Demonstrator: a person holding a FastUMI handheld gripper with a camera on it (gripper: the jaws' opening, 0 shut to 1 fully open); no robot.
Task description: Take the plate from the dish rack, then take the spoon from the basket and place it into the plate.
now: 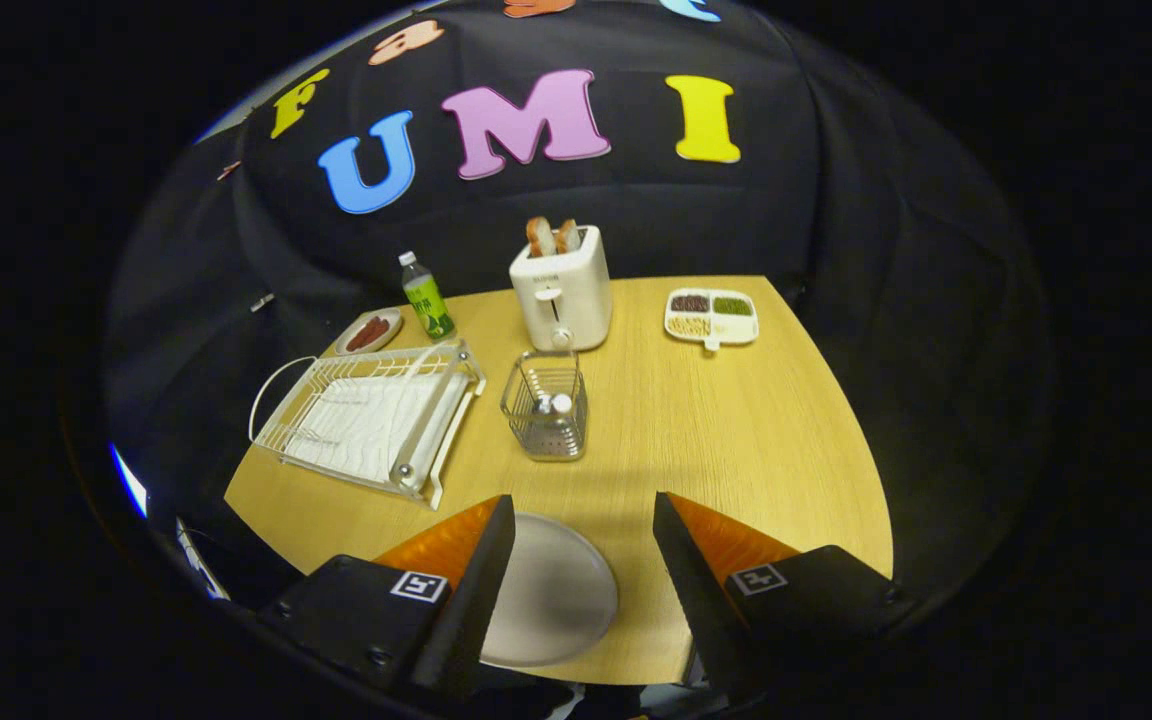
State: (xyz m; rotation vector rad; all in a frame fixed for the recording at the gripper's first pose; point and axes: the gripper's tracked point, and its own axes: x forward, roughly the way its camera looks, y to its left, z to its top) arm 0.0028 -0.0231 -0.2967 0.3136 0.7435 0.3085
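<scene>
**Current state.** The gripper is spread wide and pinches nothing. Its fingers sit at the bottom centre of the frame, raised above the table. The plate lies flat on the table at bottom centre, partly between the fingers and partly under the left one. The dish rack, at centre left, holds no plate. By this layout, the first step appears complete and the spoon step remains.

**Spoon location.** The basket is a wire holder at frame centre, beyond the fingertips and just in front of the toaster. Two rounded metal ends stand up inside it.

**Risks.**
- The basket is light and open-sided. A finger catching its rim is likely to tip or drag it.
- The two metal ends stand close together. A wide closure may grab both items, or pinch one off-centre so that it swings or slips.
- The toaster stands close behind the basket. An overshoot on approach may strike it.
- The plate lies near the table's front edge. A release from height may bounce the spoon off it.

**Limits of visibility.**
- Which metal end belongs to the spoon cannot be determined; the lower portions are masked by the basket.
- The left finger covers the plate's left edge.
- The plate's near rim is cut off by the gripper body.
</scene>
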